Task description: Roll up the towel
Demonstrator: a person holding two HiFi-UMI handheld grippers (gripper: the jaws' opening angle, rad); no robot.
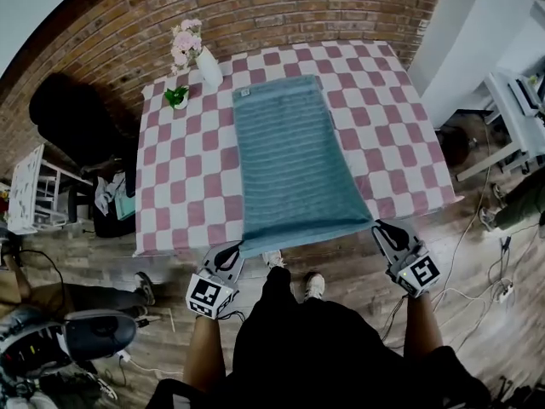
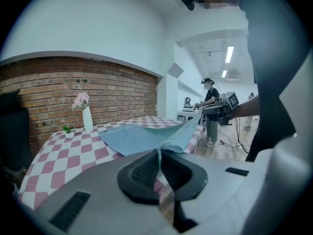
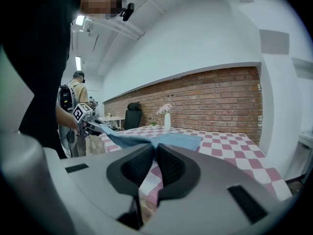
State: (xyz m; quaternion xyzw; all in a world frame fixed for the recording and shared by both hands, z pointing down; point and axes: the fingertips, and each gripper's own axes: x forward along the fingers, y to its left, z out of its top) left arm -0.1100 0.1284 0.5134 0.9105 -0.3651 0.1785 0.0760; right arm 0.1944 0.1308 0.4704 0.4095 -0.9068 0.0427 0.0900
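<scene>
At seven o'clock in the head view: left gripper (image 1: 228, 258), clenched tight on the near-left corner of the towel (image 1: 289, 156), with a thin fold of cloth nipped between the ribbed pads. Farther up, at eleven o'clock on the checked table (image 1: 183, 203): a white vase (image 1: 209, 68) of pink flowers and a small potted plant (image 1: 176, 97), both well apart from the cloth. Down the middle, from twelve to six o'clock: the blue-grey towel itself, spread flat and lengthwise. Far end, with its label, toward the brick wall (image 1: 255, 7); near hem lifted a little off the table edge and drawn fairly taut between the two grips. At five o'clock: right gripper (image 1: 385, 231), likewise closed on cloth, pinching the near-right corner.

Judged soft, light and limp. No stiffness to carry a roll by itself, so likely to sag at mid-hem and to skew if one side runs ahead. Ribbed weave probably grippy enough on the table top, so little fear of sliding. Best held just where held now, at the two near corners and close to the hem, then turned over evenly toward twelve o'clock. Rolling not yet begun, by the look of it, with the whole length left to wind.
</scene>
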